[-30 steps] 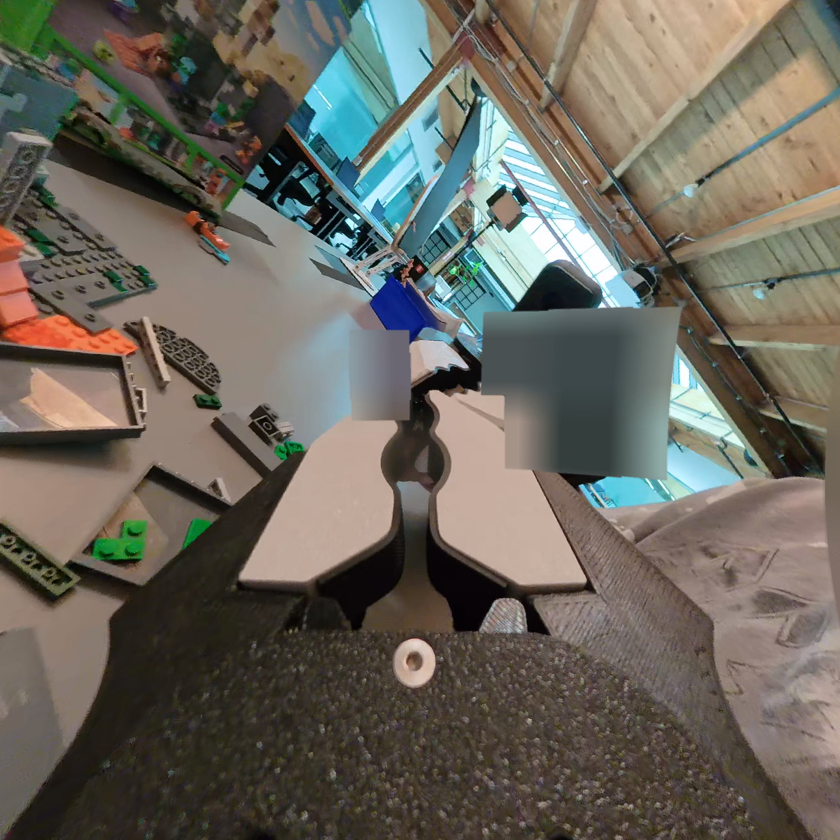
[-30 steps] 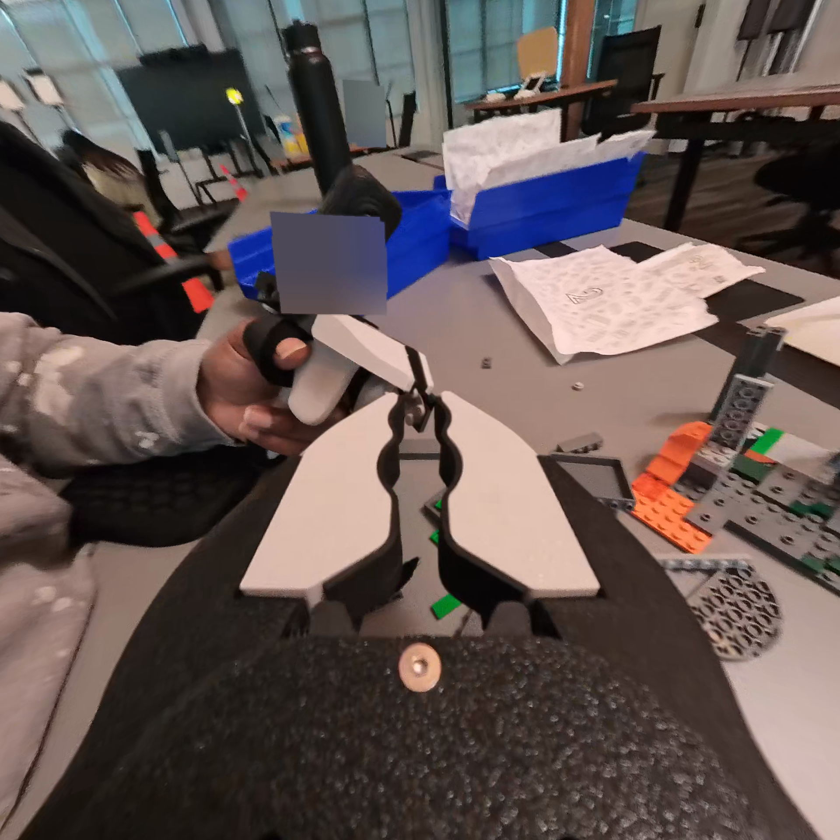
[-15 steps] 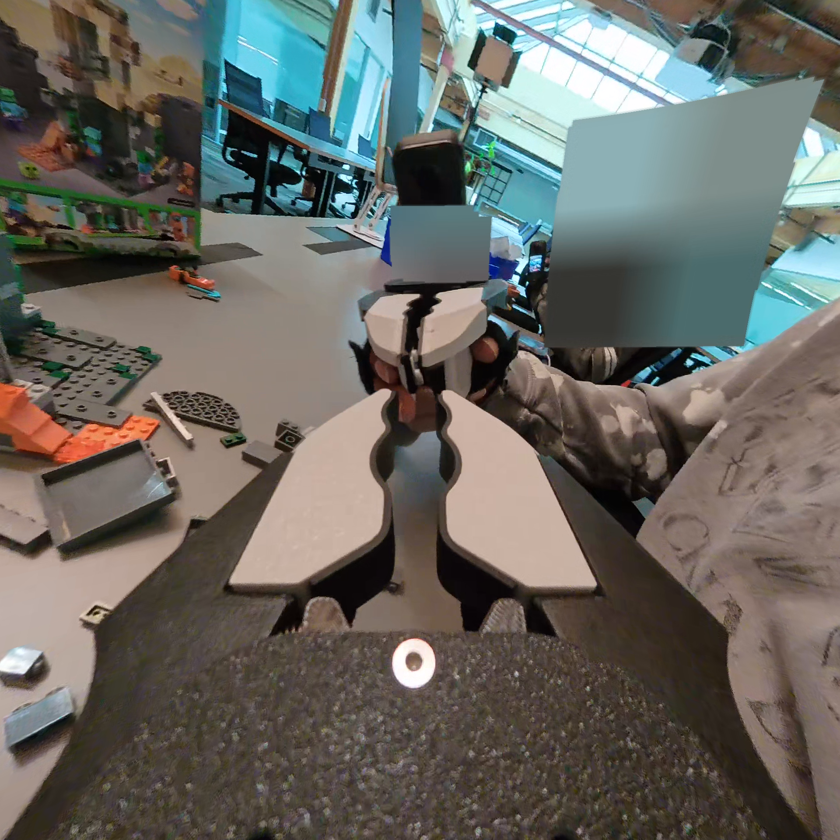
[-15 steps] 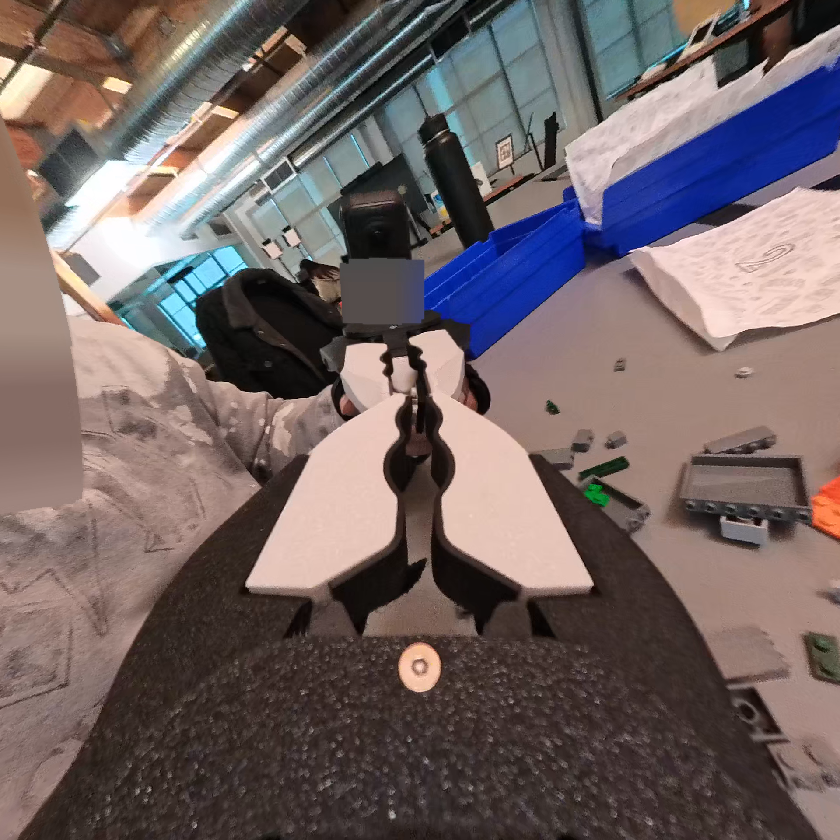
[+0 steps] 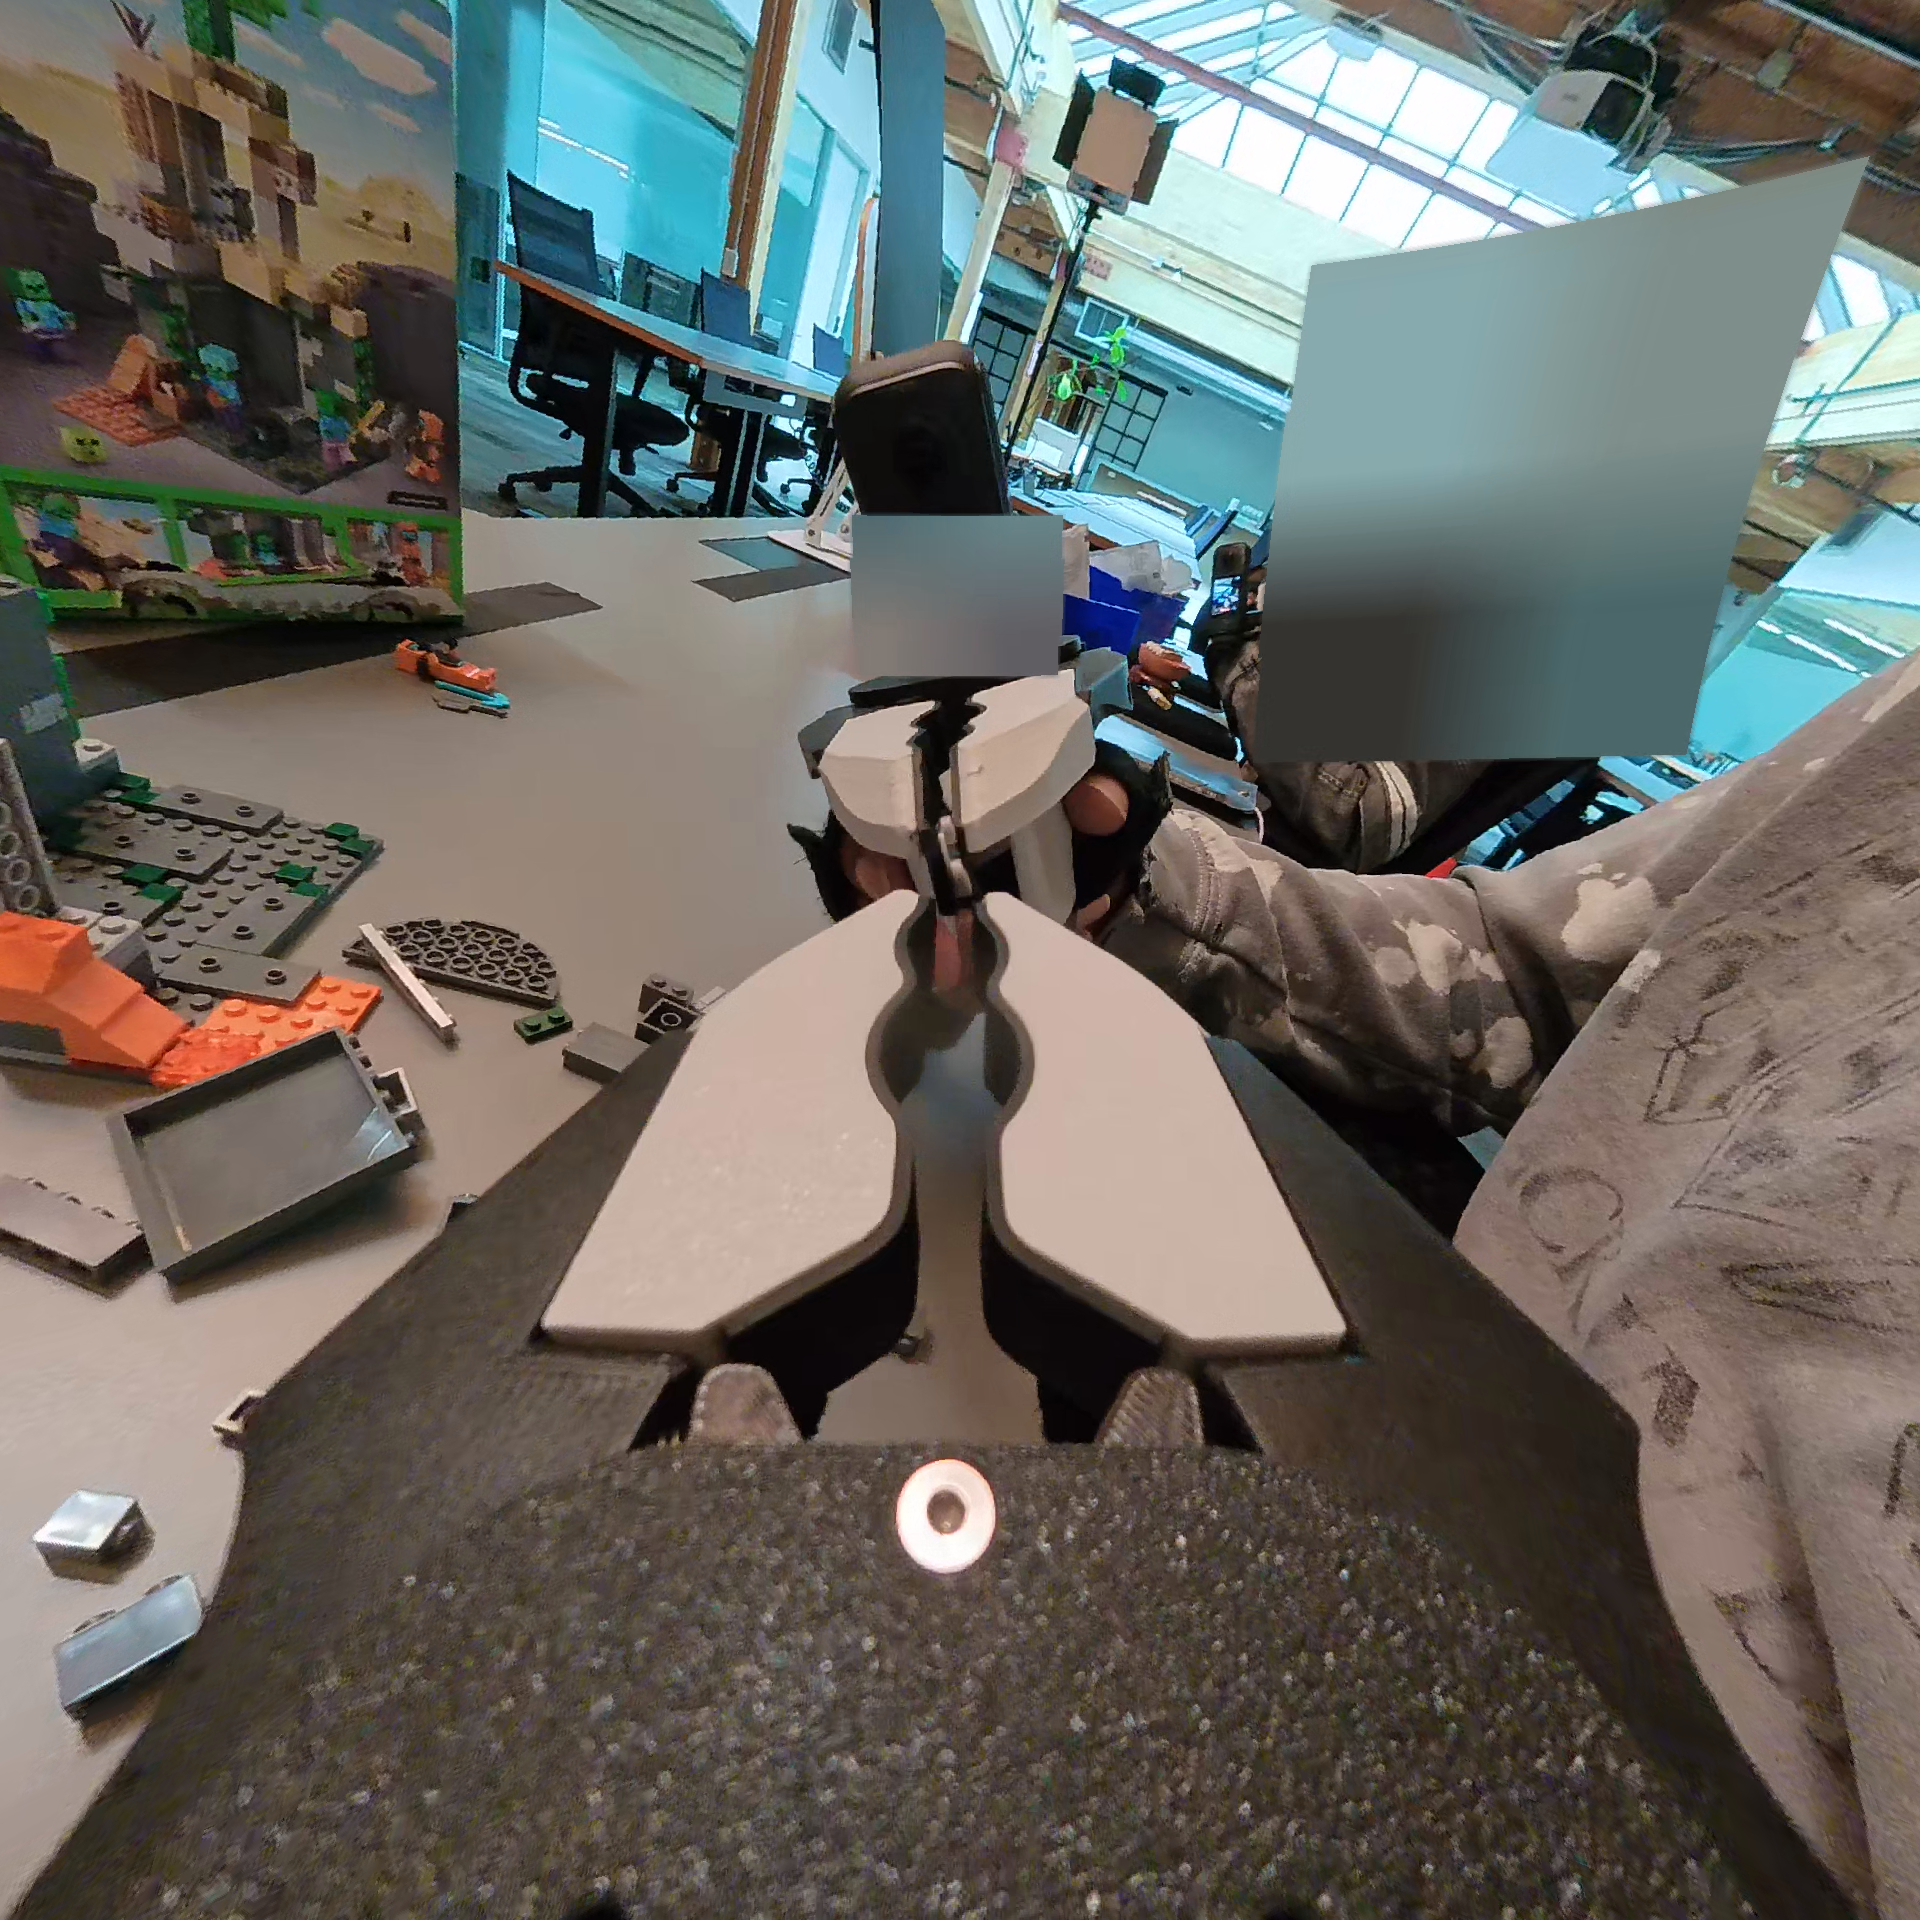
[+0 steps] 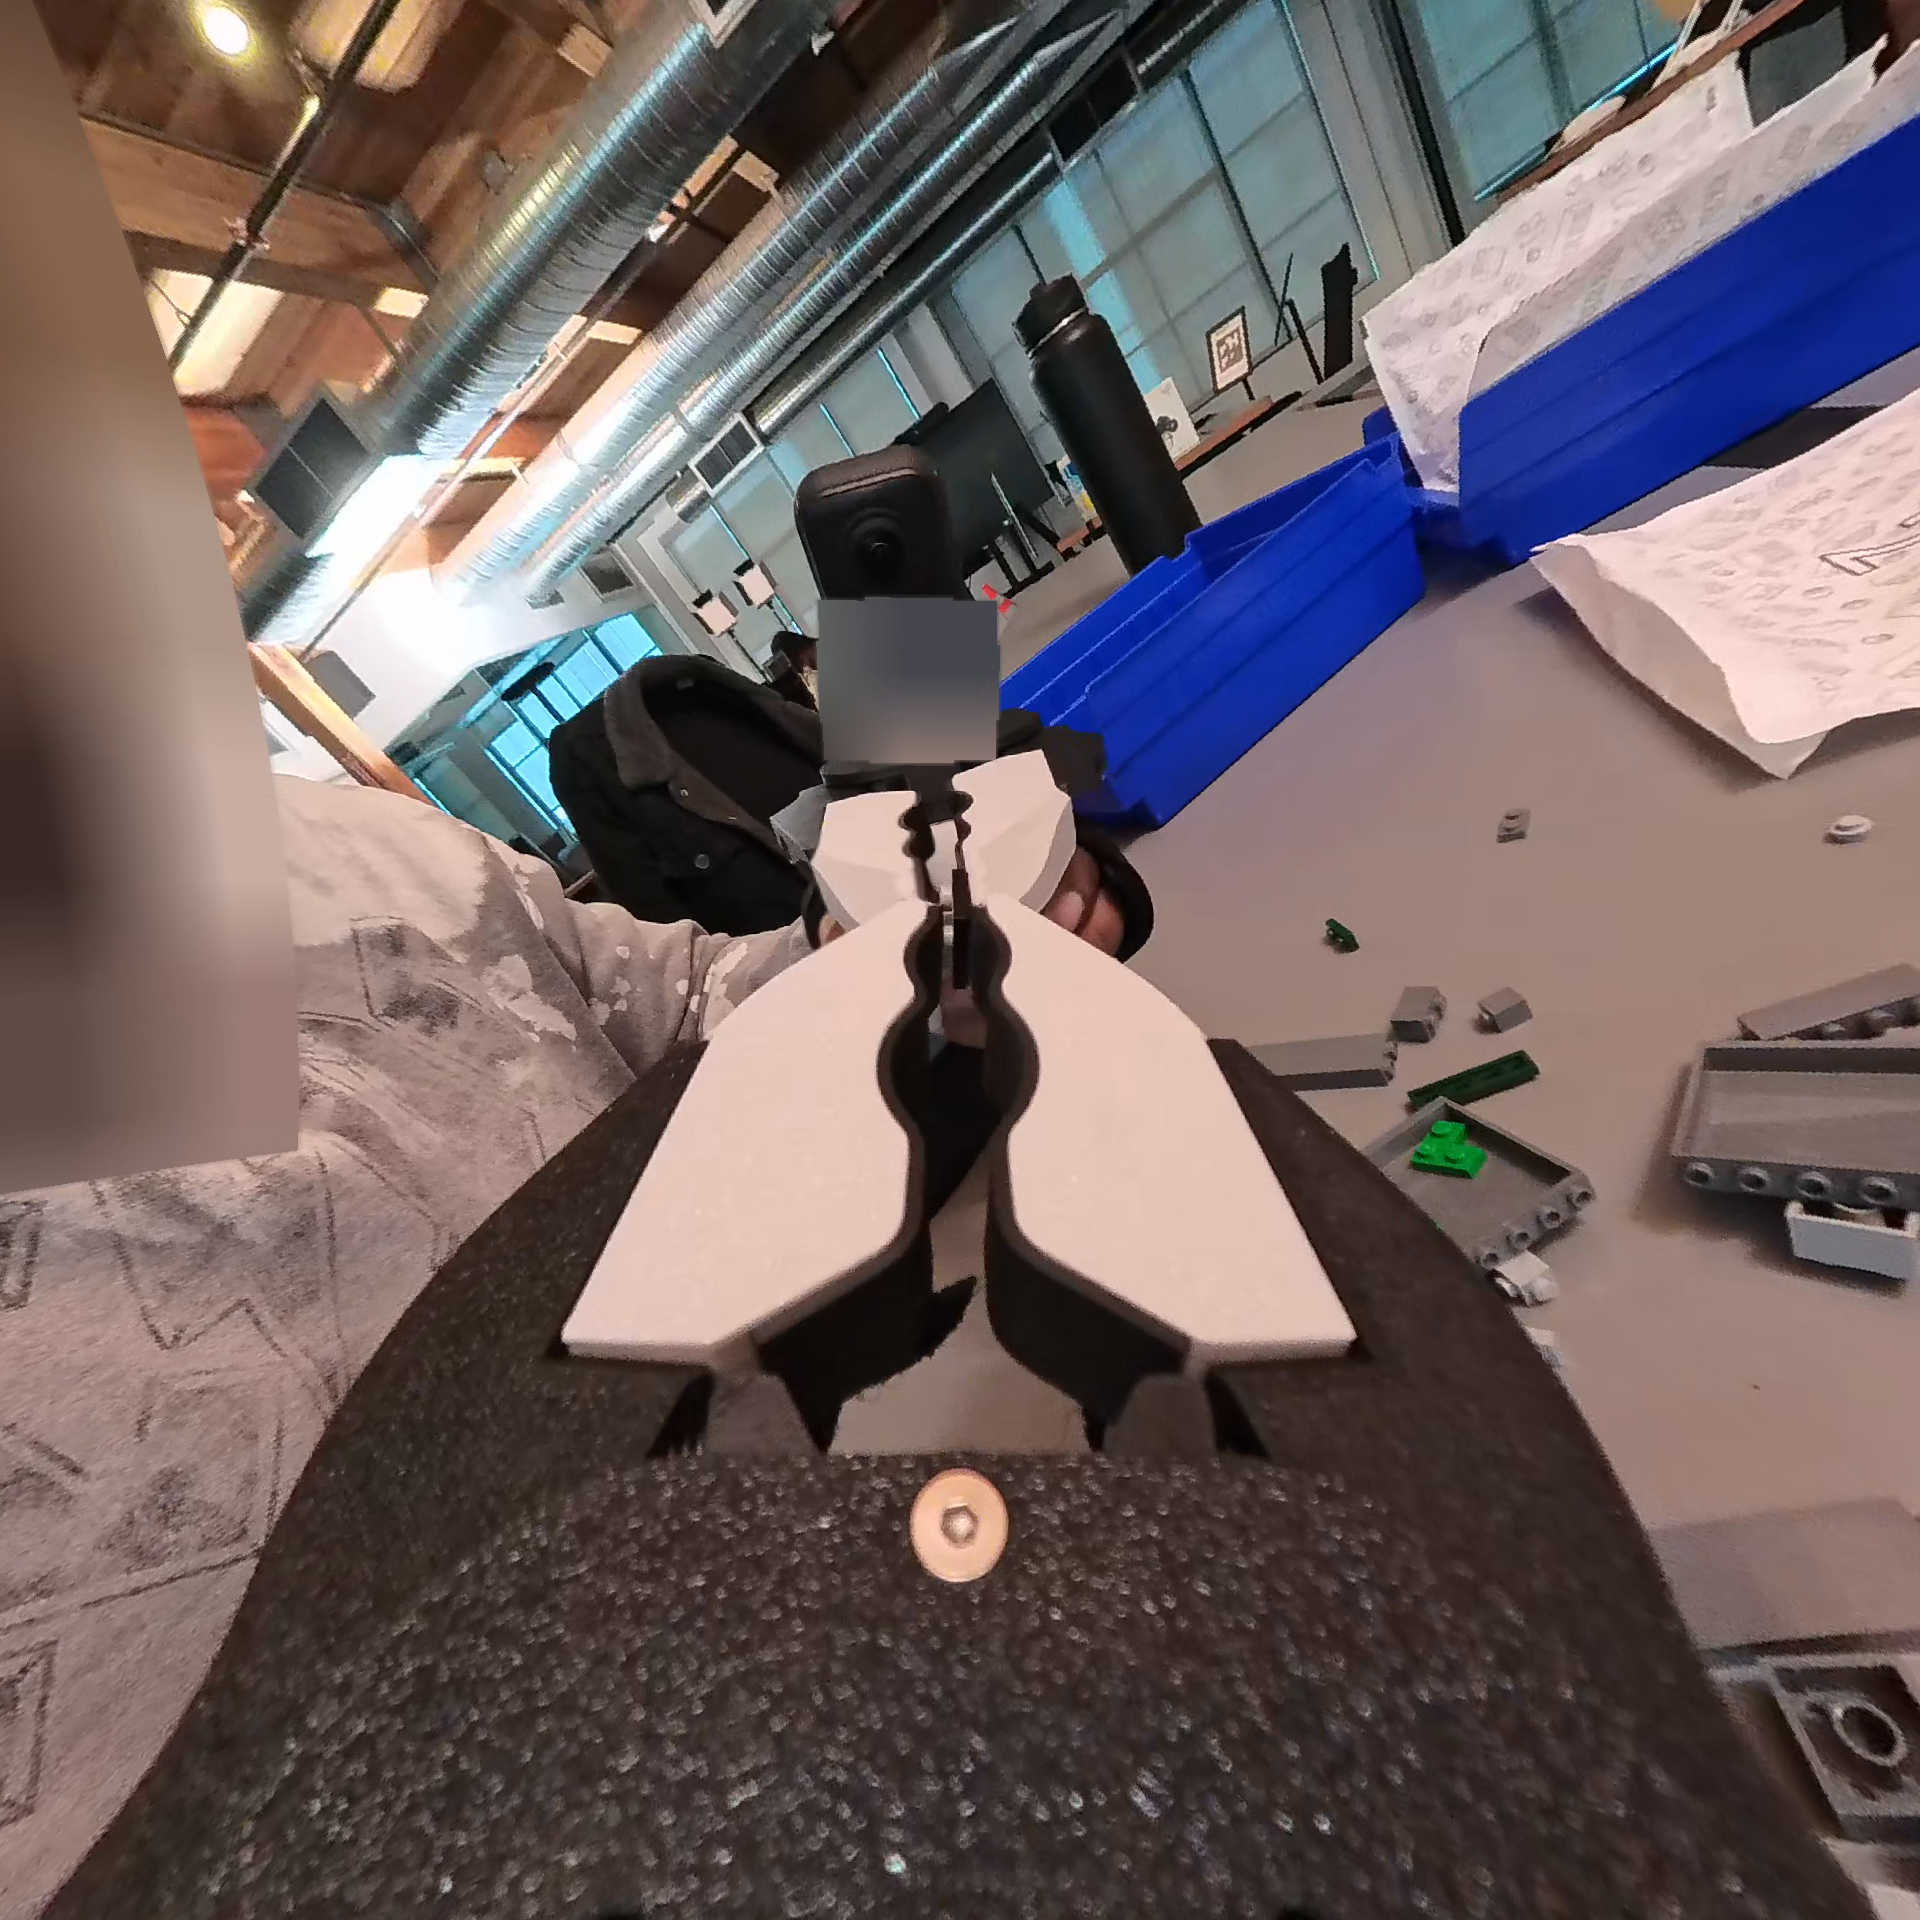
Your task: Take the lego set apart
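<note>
The left gripper (image 5: 948,920) and right gripper (image 6: 954,920) meet tip to tip above the near edge of the grey table (image 5: 623,748), each pinched onto the same small dark lego piece (image 6: 958,951) (too small to tell its shape). Below, loose pieces lie scattered: a grey tray-shaped part (image 5: 265,1148), an orange and grey plate assembly (image 5: 156,935), a green plate (image 6: 1446,1148) inside a grey frame. Farther back, toward the far edge, stand the set's box (image 5: 223,312) and blue bins (image 6: 1247,634) holding paper.
</note>
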`<state>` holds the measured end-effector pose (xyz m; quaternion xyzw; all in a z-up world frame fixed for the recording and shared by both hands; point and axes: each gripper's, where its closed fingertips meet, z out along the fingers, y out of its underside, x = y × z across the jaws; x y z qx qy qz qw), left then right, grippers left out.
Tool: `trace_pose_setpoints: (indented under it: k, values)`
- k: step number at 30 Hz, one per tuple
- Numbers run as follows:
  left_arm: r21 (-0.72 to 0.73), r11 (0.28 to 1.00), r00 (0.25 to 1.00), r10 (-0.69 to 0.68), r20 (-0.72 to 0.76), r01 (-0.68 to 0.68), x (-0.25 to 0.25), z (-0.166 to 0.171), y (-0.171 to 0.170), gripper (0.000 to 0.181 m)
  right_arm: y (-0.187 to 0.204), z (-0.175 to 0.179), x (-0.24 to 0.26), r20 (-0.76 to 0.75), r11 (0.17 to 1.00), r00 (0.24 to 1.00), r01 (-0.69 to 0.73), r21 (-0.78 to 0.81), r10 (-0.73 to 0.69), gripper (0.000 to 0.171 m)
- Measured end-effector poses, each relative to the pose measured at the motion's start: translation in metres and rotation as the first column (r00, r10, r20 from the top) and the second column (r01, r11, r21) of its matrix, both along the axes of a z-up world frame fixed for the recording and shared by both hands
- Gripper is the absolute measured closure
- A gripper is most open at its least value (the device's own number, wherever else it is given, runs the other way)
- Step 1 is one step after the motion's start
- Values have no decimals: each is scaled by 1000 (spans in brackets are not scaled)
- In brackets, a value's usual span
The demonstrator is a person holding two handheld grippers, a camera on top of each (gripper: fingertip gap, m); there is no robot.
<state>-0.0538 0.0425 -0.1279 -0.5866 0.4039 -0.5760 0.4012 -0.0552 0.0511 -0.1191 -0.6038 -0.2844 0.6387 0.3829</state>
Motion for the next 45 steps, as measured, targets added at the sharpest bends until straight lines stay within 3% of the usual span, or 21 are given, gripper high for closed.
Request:
trace_pose_setpoints:
  k: [11,20,28,31,34,40,43,45]
  values:
    - [4,1000,999,-6,36,6,-1,6,-1,176,-6,5,-2,-39,999,999,-35,-18,34,167]
    - [169,986,999,-13,46,5,-3,15,-12,178,-18,15,-3,-165,986,977,-149,-71,135,167]
    - [307,944,983,-156,99,119,-6,30,-44,178,-47,29,-5,-351,895,865,-427,-133,360,167]
    - [324,940,983,-150,107,108,-7,33,-47,178,-49,32,-5,-397,869,835,-470,-156,381,167]
    - [303,950,989,-106,101,71,-5,32,-41,178,-43,31,-4,-389,888,854,-431,-160,345,167]
    - [277,961,999,14,41,-24,-6,23,-19,178,-20,22,-3,-243,976,956,-194,-100,165,163]
    - [278,956,995,100,-13,-92,-6,16,-6,178,-3,19,4,-104,1000,994,21,15,-19,156]
    - [289,947,986,161,-45,-142,-7,11,3,178,9,14,10,39,972,982,176,159,-184,157]
